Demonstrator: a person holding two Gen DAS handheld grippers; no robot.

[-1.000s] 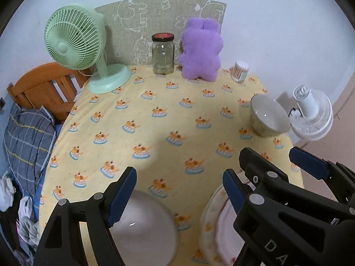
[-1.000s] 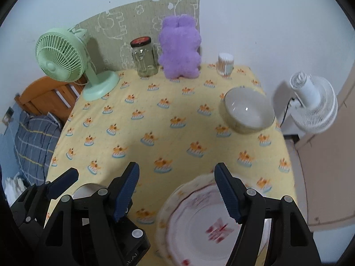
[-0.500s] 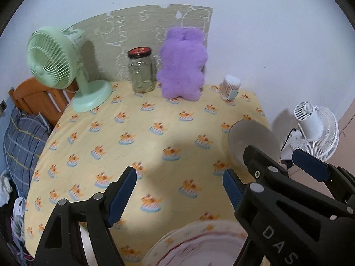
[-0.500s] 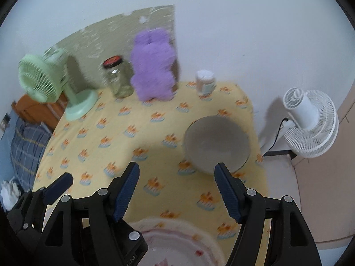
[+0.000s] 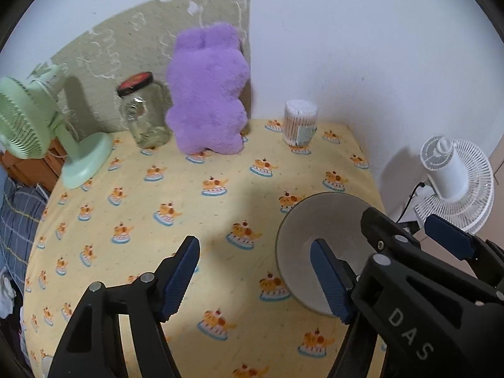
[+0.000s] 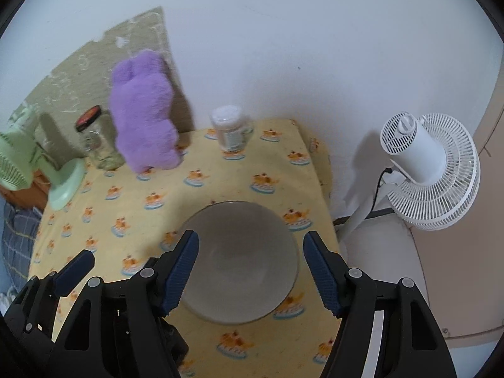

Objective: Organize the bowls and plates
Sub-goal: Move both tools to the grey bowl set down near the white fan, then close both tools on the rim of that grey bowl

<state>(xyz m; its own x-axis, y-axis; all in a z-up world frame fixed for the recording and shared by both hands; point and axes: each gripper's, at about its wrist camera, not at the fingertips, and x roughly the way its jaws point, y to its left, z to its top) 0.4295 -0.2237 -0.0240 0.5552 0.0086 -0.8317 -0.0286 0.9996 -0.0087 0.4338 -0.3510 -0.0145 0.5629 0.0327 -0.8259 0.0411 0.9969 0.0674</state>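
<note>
Bowl [image 6: 242, 261], round, smooth, grey, on patterned tablecloth [image 6: 201, 186].

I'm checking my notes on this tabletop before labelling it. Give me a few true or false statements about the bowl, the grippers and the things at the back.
1. The right hand-held gripper is open, its fingers either side of the round grey bowl. True.
2. The grey bowl holds food. False: it looks empty.
3. The fluffy purple plush toy stands between the clear glass jar with a red lid and the clear tub of cotton swabs. True.
4. The left hand-held gripper is shut on the bowl. False: it is open and grips nothing.
5. The white fan stands on the yellow patterned tablecloth. False: it is beyond the table's edge; the mint-green fan is on the table.
</note>
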